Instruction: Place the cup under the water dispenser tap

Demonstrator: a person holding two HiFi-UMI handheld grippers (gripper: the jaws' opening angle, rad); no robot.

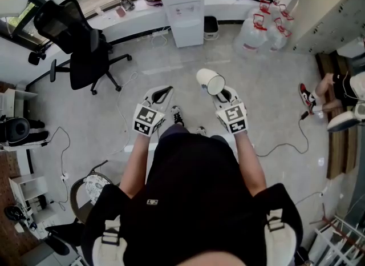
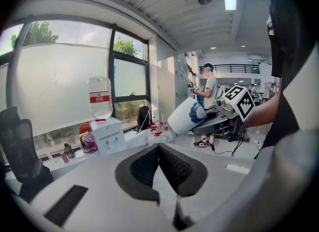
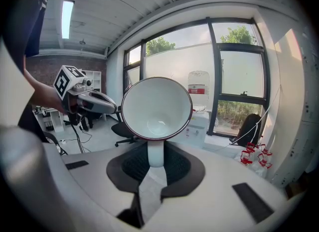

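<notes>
Right hand-held gripper (image 3: 155, 162) is clamped on the cup (image 3: 156, 109) by its handle. Left hand-held gripper (image 2: 159, 152) is closed, empty. The water dispenser (image 1: 183, 9) stands far ahead.

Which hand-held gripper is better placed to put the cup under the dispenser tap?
Right. The right hand-held gripper holds the white cup by its handle, with the water dispenser ahead of it. The left hand-held gripper is shut on nothing.
</notes>
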